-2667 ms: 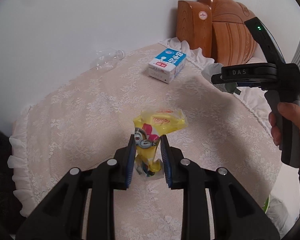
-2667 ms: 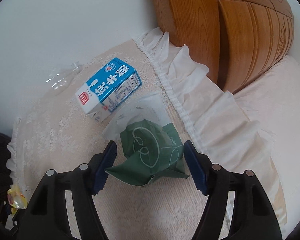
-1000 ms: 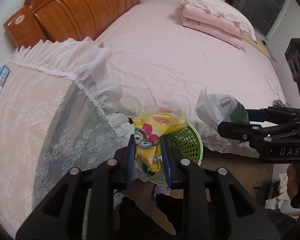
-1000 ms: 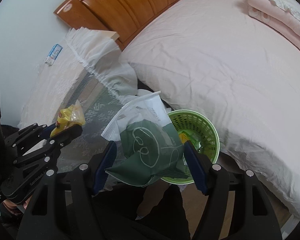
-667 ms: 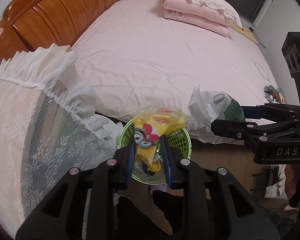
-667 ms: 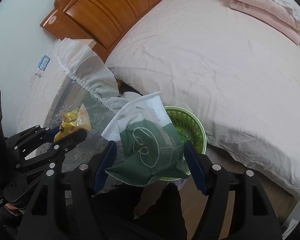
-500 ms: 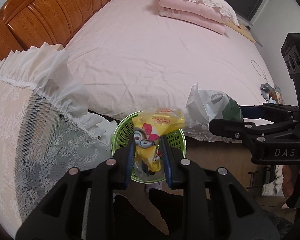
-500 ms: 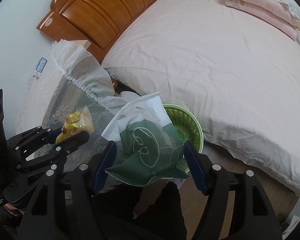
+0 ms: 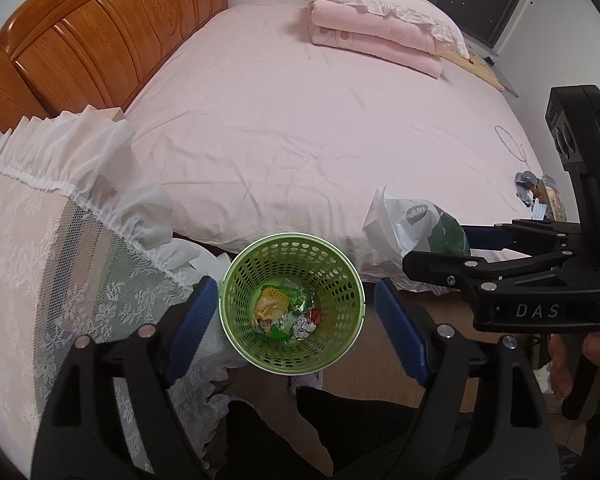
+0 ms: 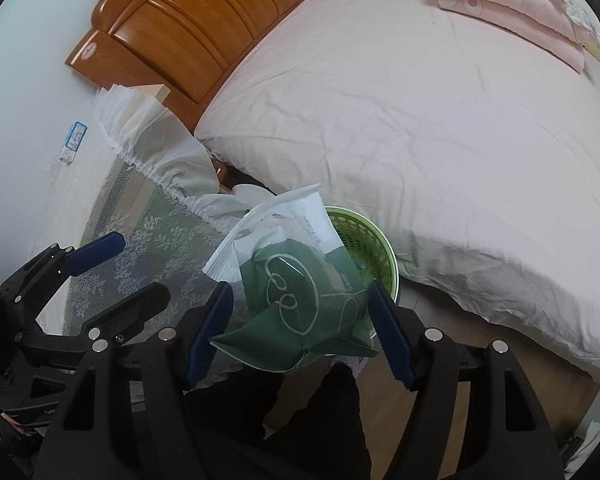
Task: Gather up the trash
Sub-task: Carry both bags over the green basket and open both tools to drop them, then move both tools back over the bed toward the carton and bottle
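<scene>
Green mesh bin [image 9: 292,306] stands on the floor against the side of the bed [image 9: 300,128], directly below my left gripper [image 9: 296,320]. Inside it, at the bottom: a yellow snack wrapper [image 9: 269,307], with crumpled bits of foil and paper beside it. My left gripper is spread wide, blue pads either side of the bin's rim in the left wrist view, nothing between them.

My right gripper [image 10: 298,330] is clamped on a green-and-white plastic bag [image 10: 300,288]; both pads press its lower green part, the white top standing up above the fingers. In the right wrist view the bag covers the near left part of the bin [image 10: 364,240], whose rim shows just behind it. In the left wrist view that same bag [image 9: 416,222] sits to the right of the bin, off its rim, held out over the bed's edge.

To the left of the bin, a nightstand draped in lace cloth [image 9: 40,248] with a white ruffle. On its far top, a small blue-and-white milk carton [image 10: 73,142], well away from the bin. Wooden headboard [image 9: 100,48] behind; folded pink quilt [image 9: 380,36] at the bed's far end.
</scene>
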### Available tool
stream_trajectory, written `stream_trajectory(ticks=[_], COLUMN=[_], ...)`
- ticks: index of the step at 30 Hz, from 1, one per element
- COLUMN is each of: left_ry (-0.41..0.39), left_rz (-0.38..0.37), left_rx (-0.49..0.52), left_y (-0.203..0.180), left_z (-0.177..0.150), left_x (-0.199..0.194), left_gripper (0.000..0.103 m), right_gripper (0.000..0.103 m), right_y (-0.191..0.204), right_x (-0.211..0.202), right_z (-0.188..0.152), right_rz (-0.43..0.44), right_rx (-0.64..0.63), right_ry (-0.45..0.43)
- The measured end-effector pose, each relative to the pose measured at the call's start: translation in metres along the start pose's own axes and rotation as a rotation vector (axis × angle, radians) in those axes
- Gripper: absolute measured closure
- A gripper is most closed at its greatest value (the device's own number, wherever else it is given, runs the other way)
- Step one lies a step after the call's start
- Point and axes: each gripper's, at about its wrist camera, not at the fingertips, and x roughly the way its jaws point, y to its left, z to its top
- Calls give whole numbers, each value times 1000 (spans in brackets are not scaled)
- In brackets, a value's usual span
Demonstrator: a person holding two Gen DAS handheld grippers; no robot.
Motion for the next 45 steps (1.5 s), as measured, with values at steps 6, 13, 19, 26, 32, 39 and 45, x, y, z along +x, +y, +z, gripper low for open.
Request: stream_trajectory(ticks=[6,13,19,26,32,39,45], left_ry=[-13,-62,-94,-121,-149,-187,-203], left_rz=[37,156,231,297,366,466,564], left_rx=[-37,-134,-256,-360,-464,-631,-711], left_y=[9,45,87,122,161,246,326], left_z=[-3,-17,-36,-51,-68,-102,-129], left_x=[-10,-45,-74,-90,-112,-152,-176], left_gripper=[8,8,8,8,8,8,8], right_gripper=[33,32,2,2,2,2,2], right_y=[1,11,28,50,92,179,272], right_x=[0,10,35,52,59,64,82], right_z=[-2,-4,-3,0,13,42,66], right_rz=[2,7,0,16,30,104,156], right_rx=[1,-18,-49,-82,-151,-267,-348], right_ry=[2,21,93,137,137,103,93])
